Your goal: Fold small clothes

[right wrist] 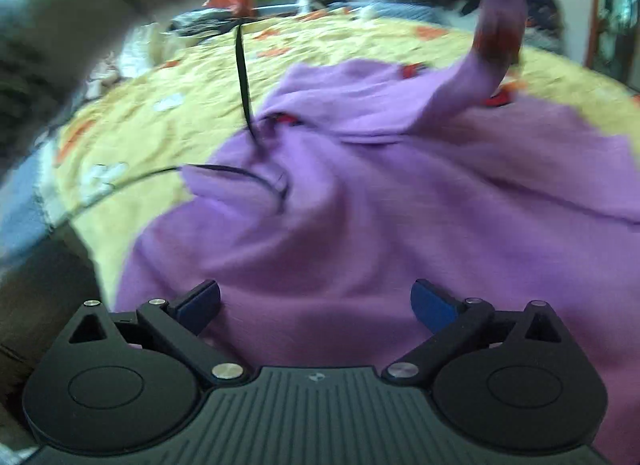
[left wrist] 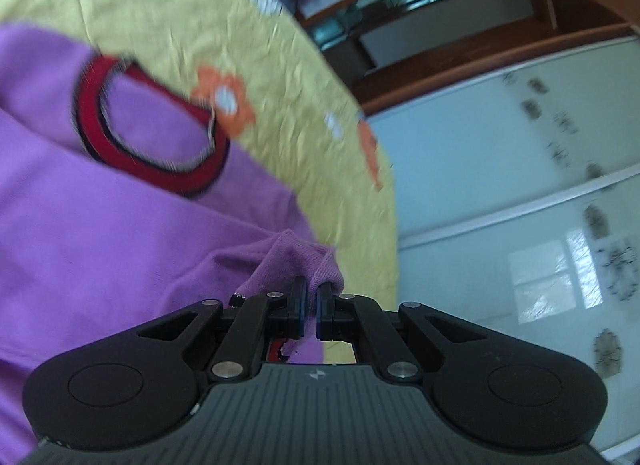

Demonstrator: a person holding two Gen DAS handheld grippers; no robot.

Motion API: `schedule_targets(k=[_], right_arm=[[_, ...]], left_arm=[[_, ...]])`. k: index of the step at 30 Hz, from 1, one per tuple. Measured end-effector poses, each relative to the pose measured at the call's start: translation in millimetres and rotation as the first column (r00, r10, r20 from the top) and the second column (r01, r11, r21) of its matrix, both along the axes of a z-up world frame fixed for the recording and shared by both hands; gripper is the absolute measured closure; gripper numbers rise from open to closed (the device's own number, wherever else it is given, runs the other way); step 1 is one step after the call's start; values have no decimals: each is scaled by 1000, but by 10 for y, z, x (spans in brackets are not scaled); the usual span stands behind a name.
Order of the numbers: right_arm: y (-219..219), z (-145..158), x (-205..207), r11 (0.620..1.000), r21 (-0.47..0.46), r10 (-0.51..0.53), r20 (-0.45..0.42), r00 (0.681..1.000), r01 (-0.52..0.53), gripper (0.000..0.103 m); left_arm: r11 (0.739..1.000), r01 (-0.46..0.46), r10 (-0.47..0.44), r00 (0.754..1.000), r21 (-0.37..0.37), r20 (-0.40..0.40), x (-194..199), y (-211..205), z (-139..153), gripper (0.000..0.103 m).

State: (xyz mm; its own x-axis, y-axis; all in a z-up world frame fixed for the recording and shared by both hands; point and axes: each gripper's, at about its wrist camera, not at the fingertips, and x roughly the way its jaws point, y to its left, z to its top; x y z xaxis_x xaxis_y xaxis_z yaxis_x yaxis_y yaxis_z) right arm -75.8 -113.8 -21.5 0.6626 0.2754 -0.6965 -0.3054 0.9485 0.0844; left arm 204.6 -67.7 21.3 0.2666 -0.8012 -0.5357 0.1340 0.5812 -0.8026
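Bedspread (left wrist: 168, 5): yellow, with orange flowers; it extends beyond both sets of jaws and lies under the garment.
Purple sweater (right wrist: 360, 225): spread rumpled on the bedspread, directly ahead of and beneath the right jaws; one sleeve is lifted.
Collar (left wrist: 148, 137): red with dark edging, ahead and left of the left jaws.
Right gripper (right wrist: 316, 301): jaws spread wide, grasping nothing, over the purple fabric.
Left gripper (left wrist: 312, 297): jaws clenched on a bunched fold of the sweater.

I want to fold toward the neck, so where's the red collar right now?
In the left wrist view, the red collar sits upper left on the purple sweater, beside an orange flower on the yellow bedsheet, ahead and left of the left gripper.
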Motion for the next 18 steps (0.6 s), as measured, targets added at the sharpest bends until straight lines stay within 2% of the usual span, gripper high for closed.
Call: schedule_targets(k=[2,6,7,8,9,10,11,14,16,17,18], right_arm=[[-128,47,-61,999,-21,-30,19,999,30,1],[-435,37,-24,992,61,-110,-8,994,111,0],[-502,21,15,989,75,-128,-20,992,130,0],[-549,12,59,986,86,-141,-28,990,143,0],[-610,9,88,983,92,-158,-24,987,160,0],[-678,21,114,979,98,-181,-11,983,181,1],[-756,33,148,974,113,-199,3,980,198,1],[-1030,64,269,956,170,-251,47,967,240,1],[-1247,59,437,939,207,-293,64,954,275,1],[-1294,55,551,934,168,-329,73,941,314,2],[-1276,61,650,938,88,-345,117,931,337,5]], left_arm=[[999,22,-21,1000,26,-14,80,-182,-167,99],[996,85,-83,995,27,-53,166,-508,-437,98],[993,118,-117,990,11,-82,166,-559,-486,88],[989,146,-144,983,8,-118,153,-574,-519,63],[988,155,-154,980,3,-123,113,-521,-492,51],[987,159,-159,984,-8,-84,68,-416,-427,32],[987,161,-162,987,-9,-25,1,-265,-314,20],[990,134,-140,982,51,129,-164,276,-41,15],[984,65,-102,969,167,225,-237,659,50,12],[968,18,-87,960,249,265,-271,833,57,11],[945,-20,-80,954,326,290,-270,960,14,11]])
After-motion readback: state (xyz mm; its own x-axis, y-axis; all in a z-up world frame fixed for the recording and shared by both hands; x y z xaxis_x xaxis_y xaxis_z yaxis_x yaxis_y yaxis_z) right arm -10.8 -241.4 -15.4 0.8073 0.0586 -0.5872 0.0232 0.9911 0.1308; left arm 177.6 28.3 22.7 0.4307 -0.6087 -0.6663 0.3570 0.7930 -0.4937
